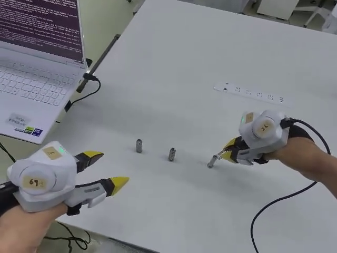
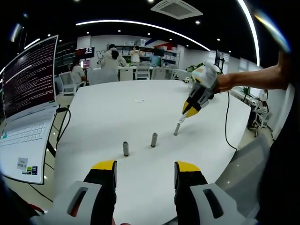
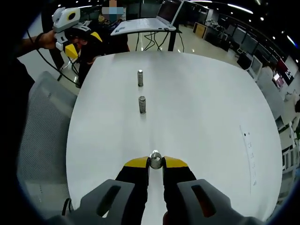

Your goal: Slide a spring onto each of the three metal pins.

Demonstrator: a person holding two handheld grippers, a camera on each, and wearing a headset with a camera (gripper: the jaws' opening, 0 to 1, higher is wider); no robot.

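Two short metal pins, each with a spring around it, stand upright mid-table: one (image 1: 139, 146) (image 2: 125, 148) (image 3: 140, 78) and another (image 1: 172, 154) (image 2: 153, 139) (image 3: 142, 104). A third pin (image 1: 211, 162) (image 2: 177, 129) leans on the table to their right. My right gripper (image 1: 231, 151) (image 3: 155, 162) (image 2: 193, 107) is shut on a spring (image 1: 221, 155) (image 3: 155, 159) (image 2: 185, 115) whose free end meets that pin's top. My left gripper (image 1: 105, 168) (image 2: 145, 166) hovers open with nothing in it at the near left, well short of the pins.
An open laptop (image 1: 37, 63) (image 2: 28, 108) sits at the far left with a cable (image 1: 89, 79) plugged in. A white power strip (image 1: 250, 94) lies behind the right gripper. The table's near edge (image 1: 131, 240) is close to the left gripper.
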